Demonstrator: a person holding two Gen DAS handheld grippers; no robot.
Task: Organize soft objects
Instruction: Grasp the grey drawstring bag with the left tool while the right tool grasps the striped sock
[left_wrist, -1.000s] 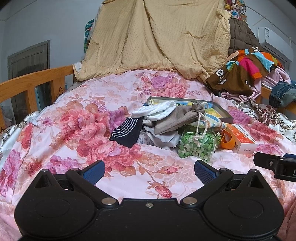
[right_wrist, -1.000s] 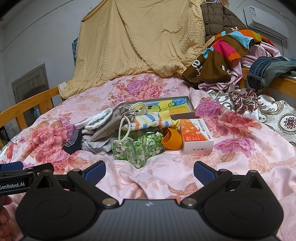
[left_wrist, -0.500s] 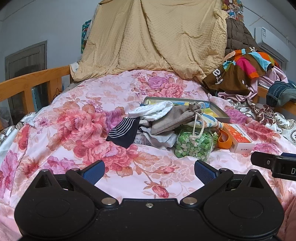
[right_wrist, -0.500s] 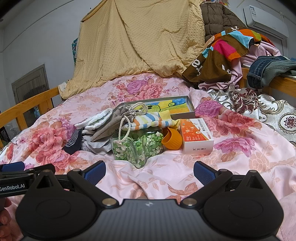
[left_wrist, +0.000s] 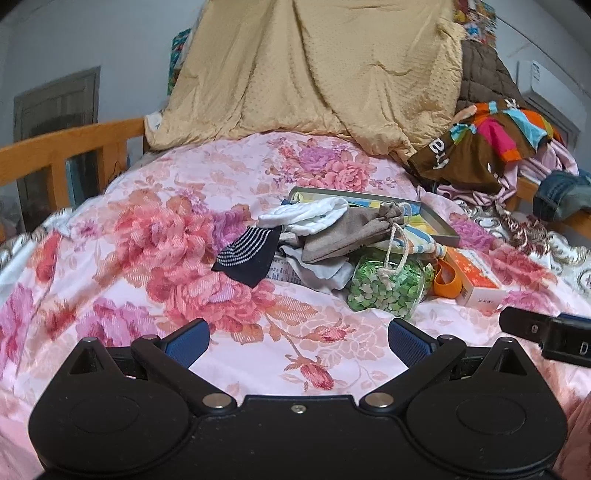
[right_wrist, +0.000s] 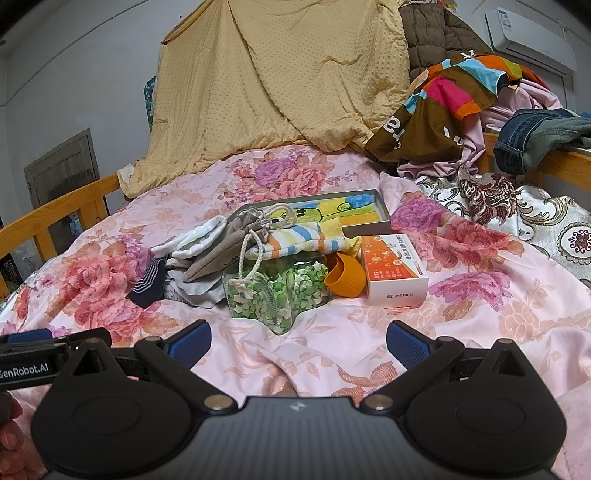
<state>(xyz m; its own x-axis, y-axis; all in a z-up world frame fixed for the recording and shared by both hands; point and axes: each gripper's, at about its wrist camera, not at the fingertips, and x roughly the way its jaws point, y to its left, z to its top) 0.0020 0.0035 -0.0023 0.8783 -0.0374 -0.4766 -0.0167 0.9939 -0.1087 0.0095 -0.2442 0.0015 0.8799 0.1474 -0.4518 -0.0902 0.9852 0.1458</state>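
A pile of soft things lies mid-bed: a navy striped sock (left_wrist: 247, 254) (right_wrist: 149, 282), white socks (left_wrist: 306, 218) (right_wrist: 192, 238), a tan drawstring pouch (left_wrist: 351, 232) (right_wrist: 225, 243) and a pastel striped sock (right_wrist: 303, 240). Beside them is a clear bag of green and white stars (left_wrist: 388, 288) (right_wrist: 277, 291). My left gripper (left_wrist: 298, 341) is open and empty, well short of the pile. My right gripper (right_wrist: 298, 341) is open and empty, just short of the star bag.
A shallow grey box with a colourful picture (right_wrist: 332, 210) lies behind the pile. An orange cup (right_wrist: 343, 277) and an orange-and-white carton (right_wrist: 393, 273) lie to the right. A yellow blanket (right_wrist: 288, 81) hangs at the back, clothes (right_wrist: 461, 96) at the right, and a wooden rail (left_wrist: 66, 155) at the left.
The left wrist view has drifted slightly back and left, so the pile sits a little farther right. The right gripper has barely moved. Both stay open.
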